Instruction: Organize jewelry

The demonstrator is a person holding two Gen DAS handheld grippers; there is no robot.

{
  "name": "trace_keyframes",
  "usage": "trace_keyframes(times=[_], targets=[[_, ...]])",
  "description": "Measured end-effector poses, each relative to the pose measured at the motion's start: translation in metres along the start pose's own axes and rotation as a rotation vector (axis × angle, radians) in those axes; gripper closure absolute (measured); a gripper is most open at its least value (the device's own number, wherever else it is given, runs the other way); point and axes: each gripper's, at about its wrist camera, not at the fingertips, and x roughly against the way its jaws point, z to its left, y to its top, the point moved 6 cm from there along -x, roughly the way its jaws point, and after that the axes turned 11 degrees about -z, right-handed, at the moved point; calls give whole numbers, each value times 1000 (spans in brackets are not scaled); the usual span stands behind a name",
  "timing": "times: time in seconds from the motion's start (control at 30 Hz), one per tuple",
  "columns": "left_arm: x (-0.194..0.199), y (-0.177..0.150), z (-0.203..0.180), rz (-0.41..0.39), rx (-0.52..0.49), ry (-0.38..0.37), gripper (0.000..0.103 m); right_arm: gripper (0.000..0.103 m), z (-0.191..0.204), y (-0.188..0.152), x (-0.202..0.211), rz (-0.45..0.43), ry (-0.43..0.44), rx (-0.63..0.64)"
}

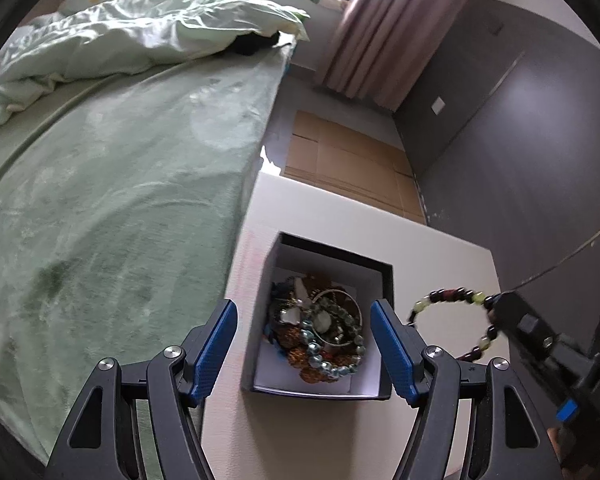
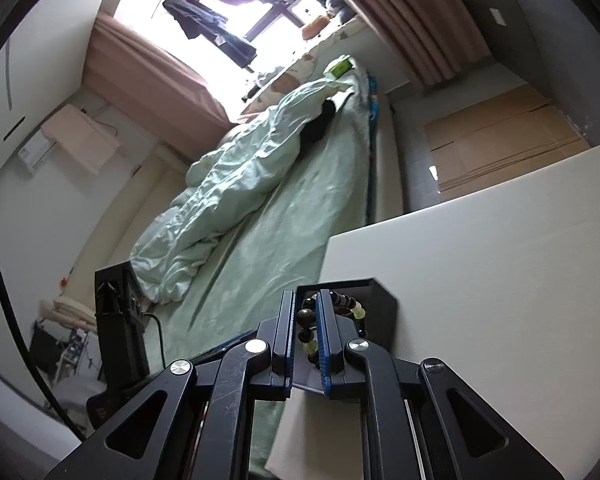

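A black box (image 1: 387, 280) with a white inside stands on the white table (image 1: 332, 432) and holds a heap of jewelry (image 1: 320, 340): blue and amber bead strings and a thin ring. My left gripper (image 1: 304, 344) hangs open above the box, nothing between its blue pads. To the right, my right gripper (image 1: 496, 308) is shut on a bracelet of dark and pale-green beads (image 1: 452, 322), which hangs as a loop above the table. In the right wrist view the bead bracelet (image 2: 306, 330) is pinched between the blue pads of the right gripper (image 2: 305, 334), in front of the black box (image 2: 376, 308).
A bed with a green sheet (image 1: 120, 220) and a rumpled duvet (image 1: 140, 32) borders the table on the left. Flattened cardboard (image 1: 352, 168) lies on the floor beyond the table. A dark wall (image 1: 520, 140) and pink curtain (image 1: 400, 28) stand at the right. A black device (image 2: 118, 320) sits on the bed.
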Motion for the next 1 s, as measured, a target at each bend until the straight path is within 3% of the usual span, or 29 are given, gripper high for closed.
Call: trace_keyframes(times=[0.3, 0.33, 0.37, 0.4, 0.6, 0.87, 1.0], targets=[[4, 6, 20, -5, 50, 11, 33, 88, 17, -15, -31, 38, 3, 30], [4, 7, 21, -6, 53, 9, 33, 83, 21, -18, -35, 62, 30, 32], [5, 7, 22, -9, 61, 7, 33, 62, 25, -21, -38, 83, 59, 27], [5, 7, 23, -10, 64, 5, 33, 51, 28, -22, -39, 83, 65, 30], [9, 5, 18, -12, 59, -12, 33, 50, 14, -19, -25, 52, 26, 6], [17, -2, 3, -23, 14, -25, 32, 50, -14, 5, 21, -26, -96, 19], [34, -6, -13, -61, -12, -46, 20, 50, -25, 8, 42, -25, -174, 33]])
